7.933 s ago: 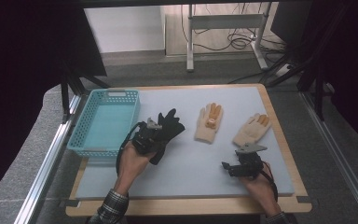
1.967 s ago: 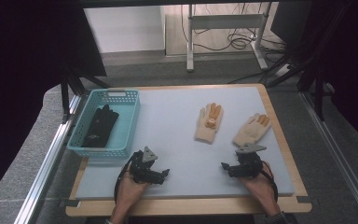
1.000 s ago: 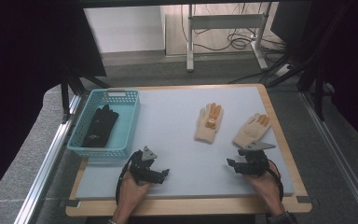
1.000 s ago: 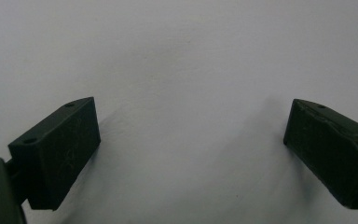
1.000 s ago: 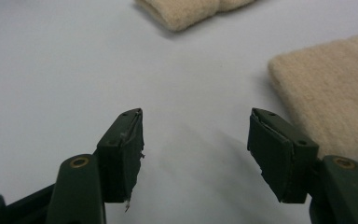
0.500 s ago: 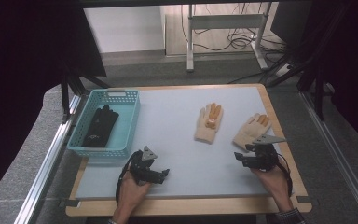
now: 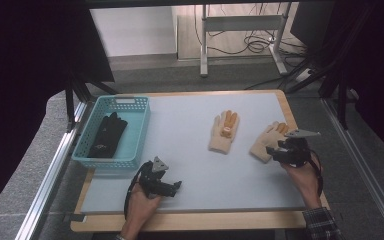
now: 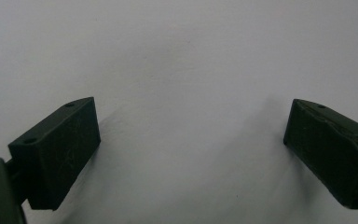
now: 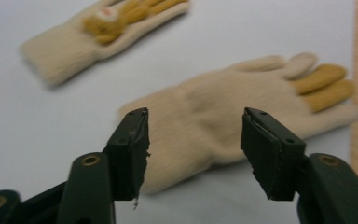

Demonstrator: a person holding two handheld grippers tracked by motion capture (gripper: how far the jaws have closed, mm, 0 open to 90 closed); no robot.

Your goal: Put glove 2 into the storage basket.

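The right gripper (image 9: 193, 154), fingers wide apart and empty, is seen poised over the cuff of the near cream glove (image 9: 242, 116) on the bench (image 7: 190, 155); a shallow pinch could slide off the soft knit or drag it. The left gripper (image 7: 161, 183), also open and empty, rests well apart. A second glove (image 7: 223, 131) lies beside, a black glove (image 7: 108, 135) in the basket (image 7: 130, 104); nothing is seen blocking the way.
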